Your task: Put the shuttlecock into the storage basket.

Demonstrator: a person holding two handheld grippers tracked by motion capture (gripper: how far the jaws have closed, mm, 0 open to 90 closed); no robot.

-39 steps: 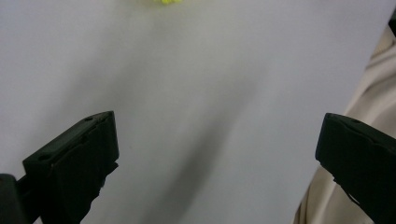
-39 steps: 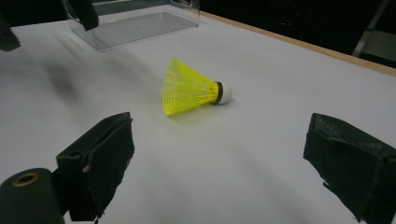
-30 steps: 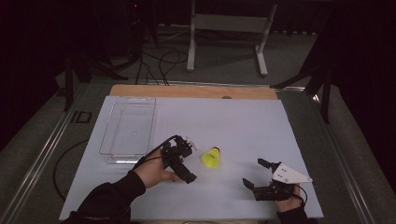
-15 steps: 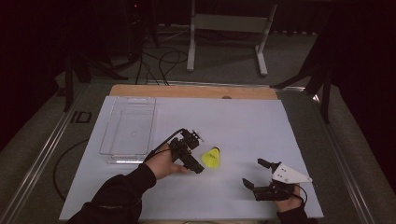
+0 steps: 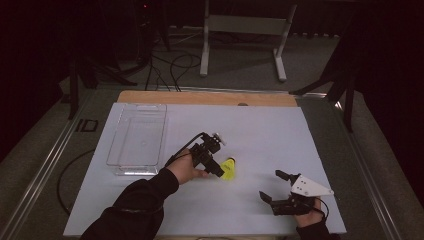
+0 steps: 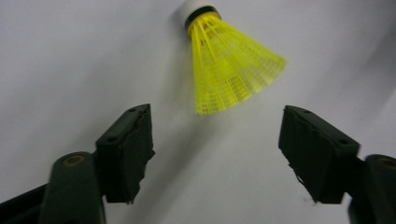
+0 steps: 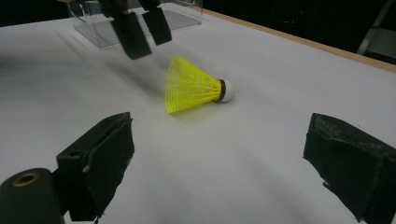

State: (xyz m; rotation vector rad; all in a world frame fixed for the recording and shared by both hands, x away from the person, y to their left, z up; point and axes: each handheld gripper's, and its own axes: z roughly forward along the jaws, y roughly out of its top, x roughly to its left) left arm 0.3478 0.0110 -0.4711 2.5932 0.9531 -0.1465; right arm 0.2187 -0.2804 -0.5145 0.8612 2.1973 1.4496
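my left gripper (image 5: 216,167) sits at centre frame in the high view, tips right beside the yellow shuttlecock (image 5: 229,169), which lies on its side on the white worktop (image 5: 260,135), just right of and below the frame's middle. in the left gripper view the shuttlecock (image 6: 229,70) is ahead of and above my jaws, upper centre of frame, not between the pads yet. its long axis runs from the white cork at the top edge down and right to the open skirt, so the skirt end faces me and the cork points away. left jaws are spread with a wide gap and have just been closing in, nothing between them, no pad touching the skirt. my right gripper (image 5: 280,192) rests at lower right of the high view, well apart from the shuttlecock, jaws spread wide and empty. in the right gripper view the shuttlecock (image 7: 194,85) lies sideways across upper centre, cork to the right, with the left gripper (image 7: 140,25) hanging over it at upper left. left hand is clearly the nearer one. my read: next move needs the left jaws pushed forward along that axis so the pads straddle the skirt. clear tray (image 5: 137,137) sits at left of the worktop, likely the drop spot.
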